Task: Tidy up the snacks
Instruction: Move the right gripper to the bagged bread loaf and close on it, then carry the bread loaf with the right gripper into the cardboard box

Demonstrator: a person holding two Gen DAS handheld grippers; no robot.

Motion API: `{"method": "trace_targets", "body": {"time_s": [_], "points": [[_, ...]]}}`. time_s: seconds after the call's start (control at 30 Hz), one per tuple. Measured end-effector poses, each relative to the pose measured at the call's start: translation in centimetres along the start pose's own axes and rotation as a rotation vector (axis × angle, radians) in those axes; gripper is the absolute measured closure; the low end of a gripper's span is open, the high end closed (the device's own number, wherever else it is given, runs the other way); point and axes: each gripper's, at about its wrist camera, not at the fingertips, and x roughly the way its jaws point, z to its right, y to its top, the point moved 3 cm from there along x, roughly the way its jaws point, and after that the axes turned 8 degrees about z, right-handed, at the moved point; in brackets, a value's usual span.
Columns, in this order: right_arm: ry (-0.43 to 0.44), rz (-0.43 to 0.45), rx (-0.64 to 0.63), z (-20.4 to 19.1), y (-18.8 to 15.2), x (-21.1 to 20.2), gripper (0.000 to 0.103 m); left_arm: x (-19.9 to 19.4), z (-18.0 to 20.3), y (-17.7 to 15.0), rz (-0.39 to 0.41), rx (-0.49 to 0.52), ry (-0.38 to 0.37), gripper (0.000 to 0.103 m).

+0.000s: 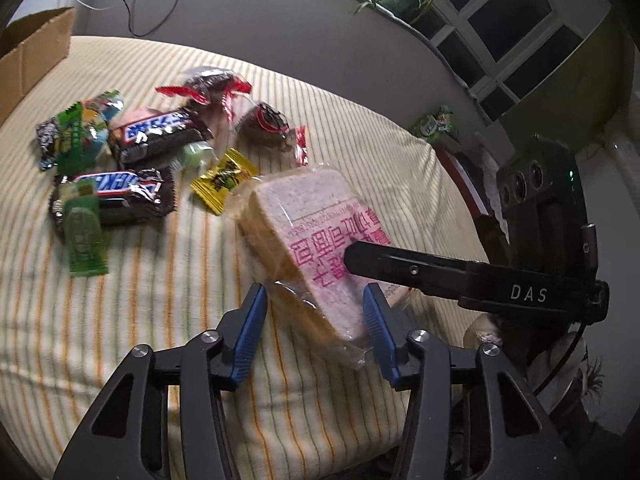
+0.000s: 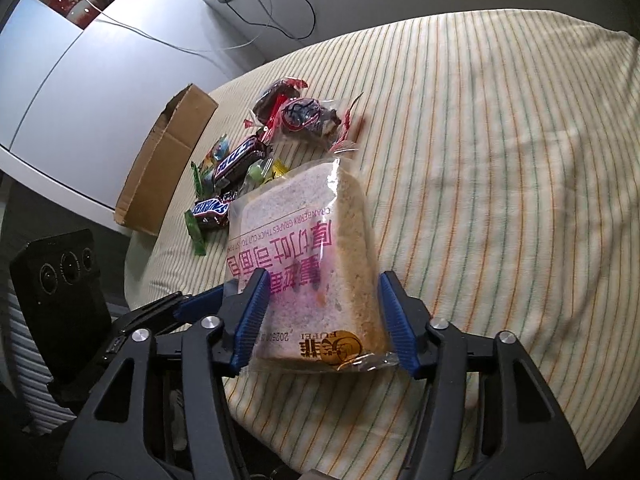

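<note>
A clear bag of sliced toast bread (image 1: 316, 236) with pink print lies tilted on the striped cloth, and shows in the right wrist view (image 2: 304, 256). My right gripper (image 2: 320, 292) is shut on its near end, blue pads against both sides; its black finger (image 1: 400, 264) crosses the bag in the left wrist view. My left gripper (image 1: 316, 300) is open, its blue pads either side of the bag's lower corner. A pile of snacks lies beyond: two Snickers bars (image 1: 160, 132) (image 1: 116, 192), green packets (image 1: 84, 240), a yellow candy (image 1: 224, 180), red-wrapped dark cakes (image 1: 268, 124).
An open cardboard box (image 2: 168, 156) stands at the table's far left edge, also in the left wrist view (image 1: 32, 52). A green snack packet (image 1: 436, 124) lies past the right edge. White cabinet, cables and a window with a plant surround the table.
</note>
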Motion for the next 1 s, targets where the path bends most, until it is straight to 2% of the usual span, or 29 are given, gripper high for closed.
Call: {"method": "trace_targets", "body": {"time_s": [0.23,0.5,0.7,1.0], "points": [[-0.009,-0.024,-0.013,-0.9,0.0,0.0,0.051,-0.3,0.8,0.0,0.012,0.062,0.006,0.059],[-0.007,-0.026,-0.043,-3.1,-0.1,0.0,0.052,-1.7,0.4,0.5,0.049,0.066,0.010,0.059],[0.020,-0.009,-0.091,-6.3,1.0,0.2,0.052,-4.2,-0.8,1.7,0.121,0.072,0.032,0.059],[0.071,0.005,-0.179,-12.5,3.2,2.6,0.053,-8.6,-4.9,4.1,0.232,0.048,0.090,0.059]]}}
